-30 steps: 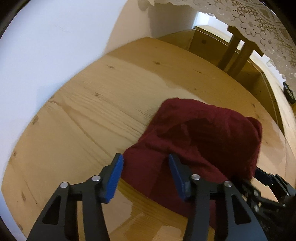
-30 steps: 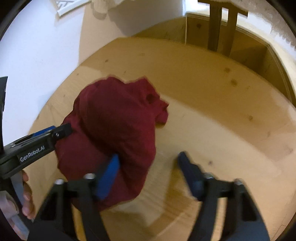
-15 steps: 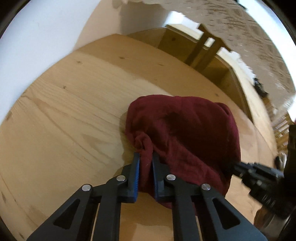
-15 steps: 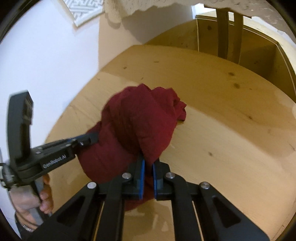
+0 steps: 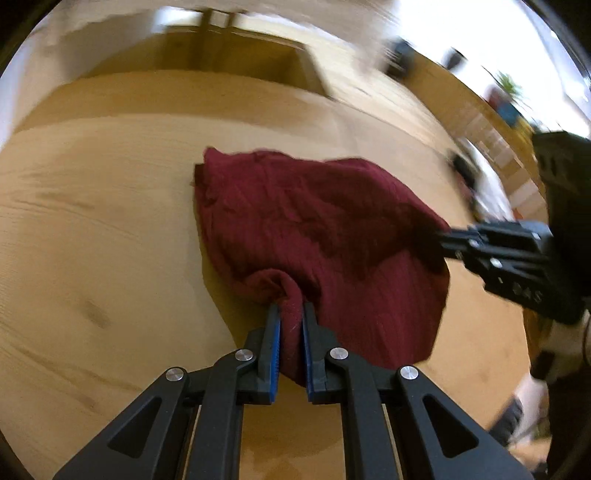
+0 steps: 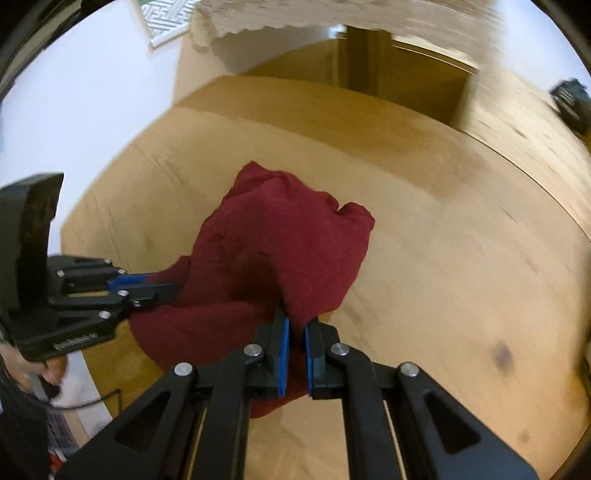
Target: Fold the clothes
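A dark red garment [image 5: 306, 229] hangs bunched between both grippers, its far part still on the wooden table [image 5: 92, 229]. My left gripper [image 5: 291, 314] is shut on a pinched fold at the cloth's near edge. From the right side of the left wrist view, my right gripper [image 5: 443, 243] grips another edge. In the right wrist view the red garment [image 6: 280, 243] rises from my right gripper [image 6: 297, 325], which is shut on a fold. My left gripper [image 6: 166, 290] reaches in from the left, clamped on the cloth's left side.
A white wall [image 6: 92, 92] borders the table on the left, and a lace curtain [image 6: 332, 14] hangs at the back. A wooden chair or frame [image 5: 221, 44] stands behind the table. A person's hand [image 6: 51, 369] holds the left gripper near the table's left edge.
Both grippers closed on folds of the red garment, then swept sideways and lifted it. The cloth now hangs stretched between them instead of lying in a heap.
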A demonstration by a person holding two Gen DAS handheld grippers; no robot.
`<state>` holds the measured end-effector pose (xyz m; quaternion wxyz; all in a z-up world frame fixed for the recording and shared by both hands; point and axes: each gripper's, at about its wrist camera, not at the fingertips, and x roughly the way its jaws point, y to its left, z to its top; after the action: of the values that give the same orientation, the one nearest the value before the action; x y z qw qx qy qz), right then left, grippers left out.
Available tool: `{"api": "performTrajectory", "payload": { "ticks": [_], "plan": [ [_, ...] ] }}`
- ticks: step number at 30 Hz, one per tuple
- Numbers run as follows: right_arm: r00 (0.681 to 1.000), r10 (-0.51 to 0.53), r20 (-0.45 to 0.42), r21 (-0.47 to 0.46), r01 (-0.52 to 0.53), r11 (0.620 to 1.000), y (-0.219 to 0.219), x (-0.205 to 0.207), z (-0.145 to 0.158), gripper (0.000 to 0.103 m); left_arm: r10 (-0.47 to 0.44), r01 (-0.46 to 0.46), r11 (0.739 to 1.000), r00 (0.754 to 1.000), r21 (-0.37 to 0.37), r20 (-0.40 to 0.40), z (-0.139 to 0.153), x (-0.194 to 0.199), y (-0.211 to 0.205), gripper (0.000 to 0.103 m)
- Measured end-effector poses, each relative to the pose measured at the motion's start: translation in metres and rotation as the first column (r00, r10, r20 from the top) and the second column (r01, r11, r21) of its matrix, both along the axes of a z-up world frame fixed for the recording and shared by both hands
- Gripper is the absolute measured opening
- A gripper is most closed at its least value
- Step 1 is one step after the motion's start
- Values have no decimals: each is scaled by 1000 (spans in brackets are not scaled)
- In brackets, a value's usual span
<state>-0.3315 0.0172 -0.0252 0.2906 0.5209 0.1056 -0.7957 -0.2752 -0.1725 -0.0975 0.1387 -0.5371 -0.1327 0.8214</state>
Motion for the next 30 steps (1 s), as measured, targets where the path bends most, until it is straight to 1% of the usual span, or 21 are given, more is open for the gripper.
{"api": "performTrajectory", "payload": {
  "ticks": [3,5,6,8,9,10,11,12,13,14,15,16,17,19,21,23,24,25,27,30],
  "plan": [
    [996,-76,40,26,75,997,82,28,-3,7,-104,104,994,994,31,26,-2,12,47,10],
    [990,-130,49,54,127,990,123,43,-8,7,-161,160,987,987,30,20,1,29,79,15],
    [987,-155,42,73,151,986,140,50,-10,7,-194,194,981,981,24,18,5,38,97,15],
    [981,-196,-1,125,194,973,163,60,-11,8,-224,224,974,974,-28,13,8,42,120,14],
    [976,-215,-22,149,216,965,175,65,-11,8,-233,233,969,972,-76,4,10,44,131,13],
    [971,-235,-42,169,239,956,187,71,-10,9,-241,240,965,970,-106,-1,10,46,138,13],
    [966,-254,-56,174,260,950,197,76,-8,11,-245,243,962,969,-121,-1,9,48,142,13],
    [961,-270,-58,153,276,949,205,82,-3,11,-248,245,960,969,-135,-5,11,49,143,13],
    [956,-286,-60,118,291,949,211,88,2,13,-252,247,956,968,-157,-13,13,51,143,14],
    [952,-300,-64,69,305,950,213,95,8,21,-257,249,951,966,-183,-22,14,54,145,14],
    [948,-309,-73,43,313,949,217,101,12,29,-265,254,944,964,-209,-25,13,54,148,14],
    [944,-318,-89,23,321,947,220,108,16,48,-270,258,939,963,-225,-21,11,54,148,14],
    [938,-327,-118,12,331,944,219,118,19,55,-271,261,936,962,-235,-14,10,54,145,14],
    [928,-340,-153,5,345,939,220,137,21,55,-273,266,932,962,-246,5,6,55,139,14],
    [936,-323,-143,-9,325,946,215,156,12,55,-257,256,937,966,-238,29,-1,46,134,14],
    [943,-305,-132,-19,306,952,209,173,4,55,-250,253,940,967,-228,42,-14,31,139,13],
    [947,-296,-128,-11,297,955,204,176,0,55,-253,257,940,966,-222,50,-17,26,142,14],
    [950,-283,-130,2,286,958,200,177,-6,55,-256,261,939,965,-223,53,-21,22,145,17],
    [957,-248,-148,43,257,965,190,179,-21,55,-247,258,938,966,-231,72,-29,13,151,17],
    [959,-222,-178,85,240,967,180,181,-33,55,-233,248,946,968,-208,92,-34,7,156,17]
  ]
}}
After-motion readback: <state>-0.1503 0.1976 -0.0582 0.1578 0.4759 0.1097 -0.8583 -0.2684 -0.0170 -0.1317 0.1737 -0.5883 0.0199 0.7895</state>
